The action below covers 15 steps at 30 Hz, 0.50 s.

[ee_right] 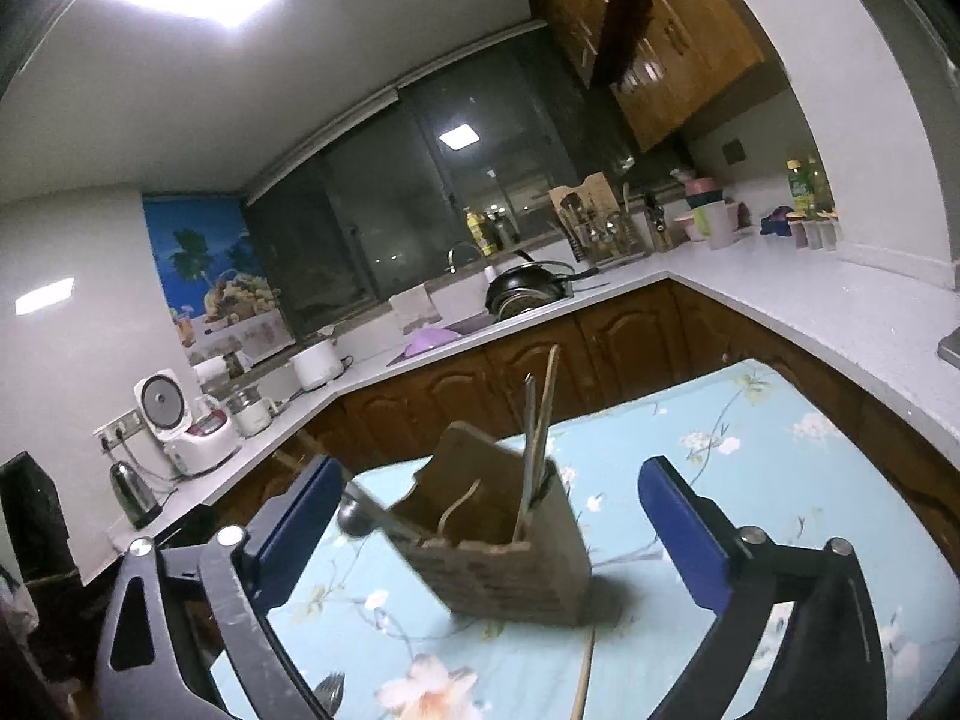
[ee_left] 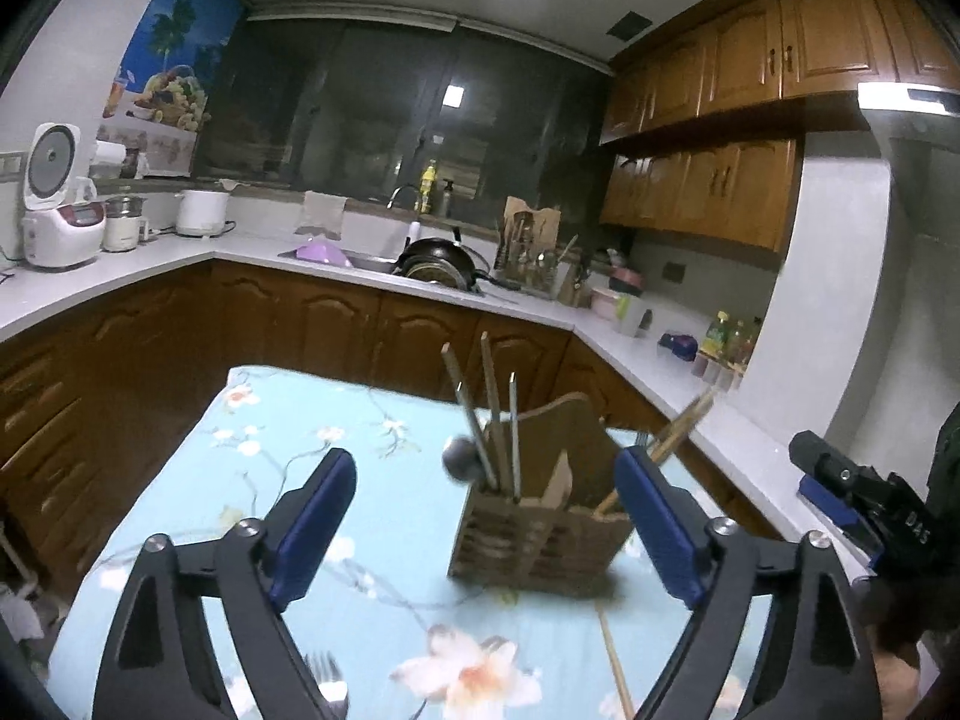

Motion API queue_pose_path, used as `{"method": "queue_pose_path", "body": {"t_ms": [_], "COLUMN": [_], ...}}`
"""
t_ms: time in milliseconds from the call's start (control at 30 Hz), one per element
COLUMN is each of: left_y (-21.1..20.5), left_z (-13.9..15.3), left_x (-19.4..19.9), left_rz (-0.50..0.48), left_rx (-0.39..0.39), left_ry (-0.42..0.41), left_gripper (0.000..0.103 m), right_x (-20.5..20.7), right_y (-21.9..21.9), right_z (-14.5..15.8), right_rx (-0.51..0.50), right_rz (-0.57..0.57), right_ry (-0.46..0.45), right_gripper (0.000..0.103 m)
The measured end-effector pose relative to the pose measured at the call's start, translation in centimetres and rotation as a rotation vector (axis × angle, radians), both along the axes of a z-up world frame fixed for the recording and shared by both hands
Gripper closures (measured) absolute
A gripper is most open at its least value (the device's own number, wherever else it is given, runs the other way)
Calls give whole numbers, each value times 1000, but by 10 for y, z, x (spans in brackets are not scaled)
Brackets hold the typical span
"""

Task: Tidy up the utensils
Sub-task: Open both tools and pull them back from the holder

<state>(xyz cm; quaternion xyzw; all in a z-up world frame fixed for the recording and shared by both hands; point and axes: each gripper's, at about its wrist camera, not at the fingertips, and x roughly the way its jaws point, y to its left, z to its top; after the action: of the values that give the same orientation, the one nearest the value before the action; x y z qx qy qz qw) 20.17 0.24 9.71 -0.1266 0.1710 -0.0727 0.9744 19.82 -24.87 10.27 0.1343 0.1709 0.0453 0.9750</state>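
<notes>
Standing slatted wooden utensil holder [ee_left: 528,540]

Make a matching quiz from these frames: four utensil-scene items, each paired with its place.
Items:
1. spoon
2. fork
3. loose chopstick
4. holder

Places:
A. standing on the tablecloth, between the open fingers of both grippers
B. lying on the cloth in front of the holder
C. bowl up, handle down in the holder
D. lying at the bottom edge, by the near left finger

Pairs: 1-C, 2-D, 3-B, 4-A
</notes>
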Motion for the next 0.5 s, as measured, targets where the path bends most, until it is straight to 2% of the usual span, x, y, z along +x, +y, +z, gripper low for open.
{"method": "queue_pose_path", "body": {"t_ms": [167,300,400,500], "left_y": [1,12,18,23], "left_z": [-8,-6,1,12], "left_x": [-42,-66,-87,-109], "left_rz": [-5,-5,-1,11], "left_rx": [-7,-22,-12,4], "left_ry": [16,25,11,-28], "left_gripper": [9,8,8,2], "right_x": [-35,-66,-88,-106], "right_y": [14,23,30,36], "right_z": [-15,-18,-7,9], "right_rx": [-43,-82,-116,-146], "right_rz": [19,18,29,35], "right_ry": [29,17,-18,-61], "right_gripper": [1,1,1,0]}}
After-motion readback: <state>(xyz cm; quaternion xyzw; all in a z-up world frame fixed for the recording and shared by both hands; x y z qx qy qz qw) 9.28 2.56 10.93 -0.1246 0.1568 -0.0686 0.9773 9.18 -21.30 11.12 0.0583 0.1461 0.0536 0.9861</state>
